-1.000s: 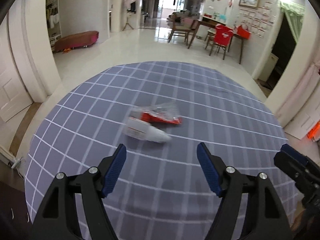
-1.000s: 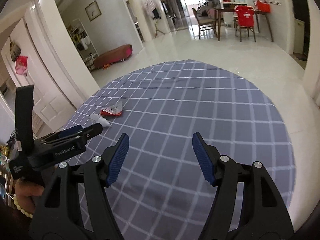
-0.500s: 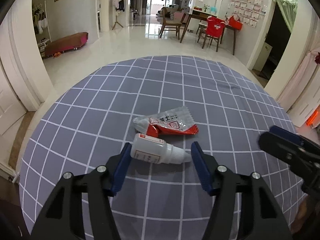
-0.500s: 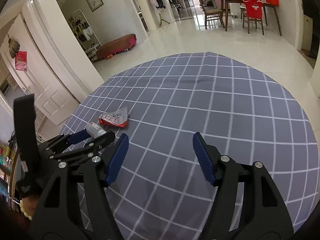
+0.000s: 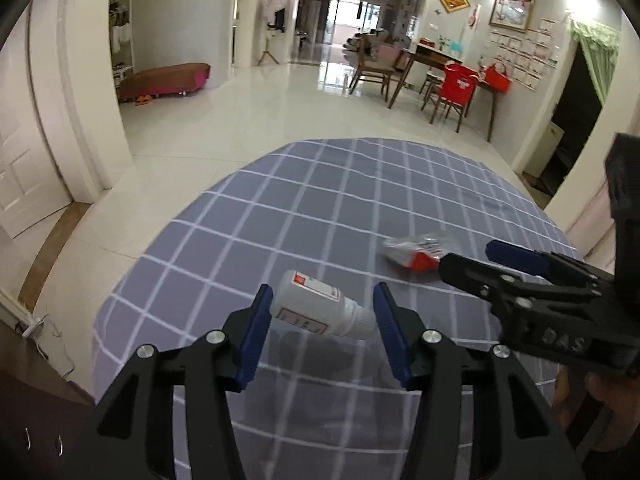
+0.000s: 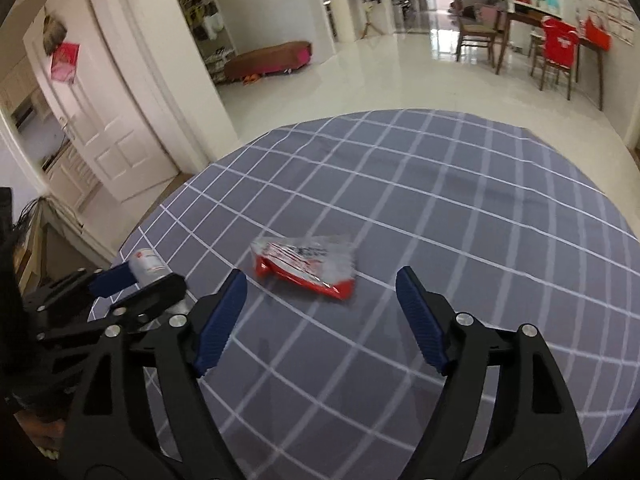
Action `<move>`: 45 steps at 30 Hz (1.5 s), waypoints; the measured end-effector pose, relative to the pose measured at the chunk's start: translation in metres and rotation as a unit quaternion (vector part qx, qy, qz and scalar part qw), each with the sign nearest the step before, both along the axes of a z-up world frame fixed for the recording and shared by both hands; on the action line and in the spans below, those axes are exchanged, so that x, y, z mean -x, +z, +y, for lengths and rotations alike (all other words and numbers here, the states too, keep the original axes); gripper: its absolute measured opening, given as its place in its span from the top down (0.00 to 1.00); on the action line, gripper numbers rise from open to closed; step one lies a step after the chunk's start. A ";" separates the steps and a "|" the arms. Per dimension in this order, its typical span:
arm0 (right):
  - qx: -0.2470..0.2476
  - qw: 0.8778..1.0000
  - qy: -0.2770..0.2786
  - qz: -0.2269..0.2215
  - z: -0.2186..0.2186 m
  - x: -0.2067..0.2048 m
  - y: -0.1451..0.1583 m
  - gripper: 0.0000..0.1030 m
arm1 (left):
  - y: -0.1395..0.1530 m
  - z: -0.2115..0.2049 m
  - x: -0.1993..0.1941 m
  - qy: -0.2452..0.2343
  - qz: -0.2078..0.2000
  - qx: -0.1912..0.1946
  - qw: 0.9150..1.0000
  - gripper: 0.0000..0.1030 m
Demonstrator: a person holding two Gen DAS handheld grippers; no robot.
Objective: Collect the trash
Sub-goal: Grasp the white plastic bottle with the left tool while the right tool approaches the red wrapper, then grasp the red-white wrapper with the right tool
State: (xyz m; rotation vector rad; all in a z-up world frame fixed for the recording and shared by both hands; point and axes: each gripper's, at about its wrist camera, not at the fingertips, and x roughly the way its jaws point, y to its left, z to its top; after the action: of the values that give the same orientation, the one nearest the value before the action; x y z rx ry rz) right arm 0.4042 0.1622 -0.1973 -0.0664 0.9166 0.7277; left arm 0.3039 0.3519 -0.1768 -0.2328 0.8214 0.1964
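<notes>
A small white bottle (image 5: 316, 308) with a red-marked label sits crosswise between the blue pads of my left gripper (image 5: 322, 312). Its base is against the left pad and its tip against the right pad, and the jaws are closing on it. To the right lies a red and silver snack wrapper (image 5: 416, 254) on the grey checked tablecloth (image 5: 320, 200). My right gripper (image 6: 321, 280) hovers just in front of the wrapper (image 6: 308, 264), its jaws opening wide and touching nothing. In the right wrist view the left gripper (image 6: 156, 278) holds the bottle (image 6: 146, 264) at the far left.
The round table's edge (image 6: 168, 200) drops off to the left, near a white door (image 6: 104, 148). A person's hand (image 5: 592, 392) holds the right gripper (image 5: 468, 256). Across the tiled floor stand a dining table with red chairs (image 5: 456, 88) and a low bench (image 5: 164, 78).
The left jaws narrowed around the bottle and moved left with it, away from the wrapper. The right gripper came close to the wrapper and its jaws widened.
</notes>
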 end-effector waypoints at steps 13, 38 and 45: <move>0.063 0.997 0.026 -0.048 0.020 0.010 -0.004 0.73 | 0.002 0.003 -0.002 -0.005 0.000 -0.004 1.000 0.51; 0.017 0.997 -0.037 -0.064 -0.120 0.080 0.038 0.43 | 0.046 -0.133 0.038 -0.095 -0.036 0.000 0.995 0.51; 0.027 0.999 0.000 -0.033 -0.085 0.074 0.018 0.43 | 0.034 -0.100 0.047 -0.070 -0.021 0.000 0.997 0.51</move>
State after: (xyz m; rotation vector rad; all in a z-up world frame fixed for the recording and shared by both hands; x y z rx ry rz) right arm 0.3301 0.0774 -0.1796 -0.1376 0.8726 0.6973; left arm 0.2570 0.2514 -0.1427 -0.1774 0.7923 0.0604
